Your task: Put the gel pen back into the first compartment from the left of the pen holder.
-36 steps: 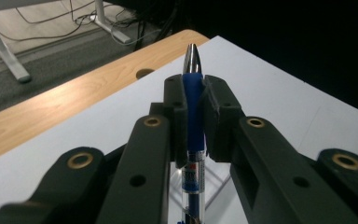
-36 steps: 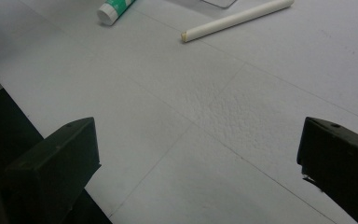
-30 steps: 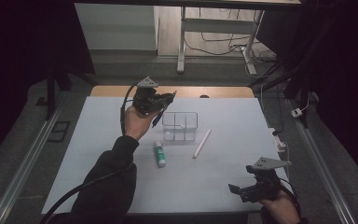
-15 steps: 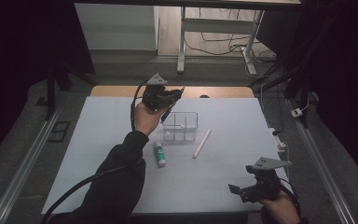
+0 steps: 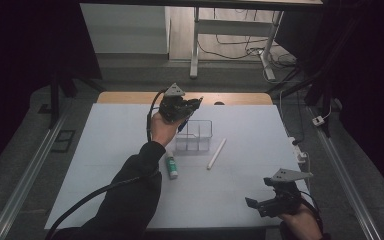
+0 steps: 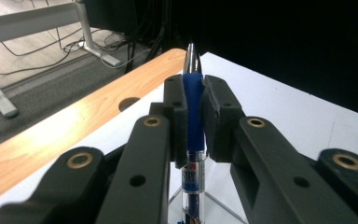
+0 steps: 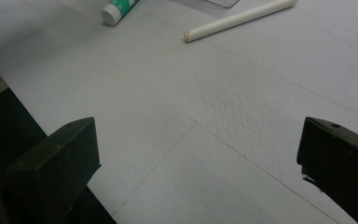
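The left tongs point(image 6: 193, 116) are clamped on a blue pen point(image 6: 194, 116), pads pressing its rubbery blue grip sleeve, with the metal tip poking out past the jaws and the clear barrel trailing back toward the hand. In the high view the left tongs point(image 5: 180, 107) hang just above the clear organiser box point(image 5: 195, 136), at about 11 o'clock from it, over the far middle of the white desk point(image 5: 105, 150).

The pen should be light and stiff, and its clear plastic barrel is likely slick (the sleeve is the sensible place to pinch, and that is where the pads sit). Held close to the tip, the long rear end may swing or pivot if the grip loosens, so a firm, centred pinch matters.

The right tongs point(image 5: 270, 202) rest at the desk's 5 o'clock corner, jaws spread wide with nothing between them. A glue stick point(image 5: 171, 166) and a white rod point(image 5: 216, 153) lie near the box, at 7 and 4 o'clock from it.
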Demonstrator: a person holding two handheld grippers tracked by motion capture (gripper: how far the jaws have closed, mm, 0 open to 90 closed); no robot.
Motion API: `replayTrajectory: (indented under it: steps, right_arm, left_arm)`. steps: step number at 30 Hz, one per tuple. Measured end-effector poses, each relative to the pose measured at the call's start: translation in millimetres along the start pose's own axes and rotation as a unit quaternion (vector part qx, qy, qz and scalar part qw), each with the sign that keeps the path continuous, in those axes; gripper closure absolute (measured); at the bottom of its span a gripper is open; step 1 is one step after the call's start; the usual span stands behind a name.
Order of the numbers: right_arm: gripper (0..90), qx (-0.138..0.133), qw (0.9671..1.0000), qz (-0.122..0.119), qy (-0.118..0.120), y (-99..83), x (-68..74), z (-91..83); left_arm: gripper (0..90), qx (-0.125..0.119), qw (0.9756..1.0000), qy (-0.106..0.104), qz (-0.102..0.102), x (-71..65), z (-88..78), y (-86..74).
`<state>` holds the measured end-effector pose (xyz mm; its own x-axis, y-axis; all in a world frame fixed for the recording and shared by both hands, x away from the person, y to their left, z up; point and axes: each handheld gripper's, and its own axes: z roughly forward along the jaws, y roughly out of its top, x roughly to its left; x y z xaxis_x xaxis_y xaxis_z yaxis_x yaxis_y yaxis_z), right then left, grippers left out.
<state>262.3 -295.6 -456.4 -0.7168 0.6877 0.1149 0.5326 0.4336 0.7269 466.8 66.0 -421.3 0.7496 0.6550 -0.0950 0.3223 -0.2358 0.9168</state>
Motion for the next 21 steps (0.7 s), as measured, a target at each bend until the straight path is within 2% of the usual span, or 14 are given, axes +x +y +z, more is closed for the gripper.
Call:
replayTrajectory:
  steps: [9, 15, 21]
  right_arm:
    - [0.0, 0.001, 1.0, 0.0, 0.001, -0.1, -0.2, -0.1]
    - [0.0, 0.0, 1.0, 0.001, 0.001, -0.2, -0.3, -0.1]
    - [0.0, 0.001, 1.0, 0.0, 0.001, -0.1, -0.2, 0.0]
  left_arm:
    - [79.2, 0.023, 0.9997, 0.001, 0.004, 0.4, 2.3, -12.4]
    - [79.2, 0.037, 0.9993, 0.007, -0.006, 2.0, 4.2, -22.7]
    - [79.1, 0.039, 0.999, 0.014, -0.017, 3.6, 3.1, -25.1]
